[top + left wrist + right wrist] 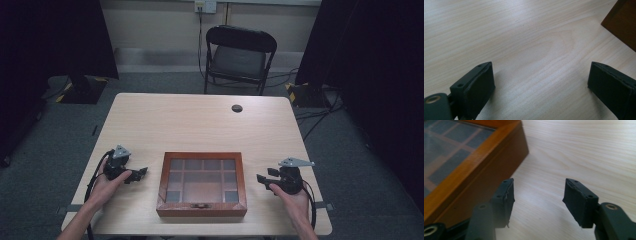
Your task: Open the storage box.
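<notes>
Here, box [202,208]: lid shut, between my grippers.
Left gripper [141,173]: jaws wide apart, empty.
Right gripper [261,178]: jaws apart, empty, nearer the box.

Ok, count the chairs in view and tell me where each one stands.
1. A black folding metal chair stands beyond the far edge of the pale wooden table, near the back wall, facing the table. Dark areas at both sides could hide more.

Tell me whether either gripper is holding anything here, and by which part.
Nothing is held. The left gripper and right gripper both stand open over bare table, on either side of the glass-lidded wooden box.
</notes>
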`<state>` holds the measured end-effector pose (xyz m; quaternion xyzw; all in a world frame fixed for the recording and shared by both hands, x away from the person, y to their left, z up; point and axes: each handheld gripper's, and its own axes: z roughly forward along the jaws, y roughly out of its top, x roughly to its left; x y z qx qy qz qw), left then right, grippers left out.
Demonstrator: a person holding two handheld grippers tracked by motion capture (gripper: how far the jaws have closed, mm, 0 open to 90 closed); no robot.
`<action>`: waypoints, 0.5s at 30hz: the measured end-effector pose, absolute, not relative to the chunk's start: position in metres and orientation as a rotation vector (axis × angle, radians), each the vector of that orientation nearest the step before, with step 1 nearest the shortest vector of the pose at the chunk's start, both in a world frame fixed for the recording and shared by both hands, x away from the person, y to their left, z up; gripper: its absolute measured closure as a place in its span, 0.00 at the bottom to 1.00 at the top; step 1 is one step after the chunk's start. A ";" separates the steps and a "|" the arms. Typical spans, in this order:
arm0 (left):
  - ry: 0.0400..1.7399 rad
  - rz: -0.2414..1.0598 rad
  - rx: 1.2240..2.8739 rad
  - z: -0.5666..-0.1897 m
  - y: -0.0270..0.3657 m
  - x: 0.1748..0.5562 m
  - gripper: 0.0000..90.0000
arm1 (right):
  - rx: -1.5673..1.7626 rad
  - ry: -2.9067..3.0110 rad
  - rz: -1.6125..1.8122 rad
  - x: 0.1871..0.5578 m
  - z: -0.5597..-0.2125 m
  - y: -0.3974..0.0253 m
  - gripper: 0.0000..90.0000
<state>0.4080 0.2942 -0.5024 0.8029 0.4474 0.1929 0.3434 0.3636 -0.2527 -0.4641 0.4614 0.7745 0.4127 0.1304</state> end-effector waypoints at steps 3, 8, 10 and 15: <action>1.163 0.501 2.086 -0.502 0.294 0.408 0.07 | 1.316 2.258 1.231 0.362 -0.461 -0.249 0.49; 1.160 0.504 2.093 -0.502 0.295 0.408 0.07 | 1.247 2.279 1.300 0.357 -0.451 -0.238 0.55; 1.160 0.503 2.093 -0.502 0.295 0.408 0.07 | 1.220 2.297 1.321 0.356 -0.449 -0.235 0.57; 1.160 0.504 2.093 -0.502 0.295 0.408 0.07 | 1.181 2.328 1.350 0.354 -0.446 -0.226 0.60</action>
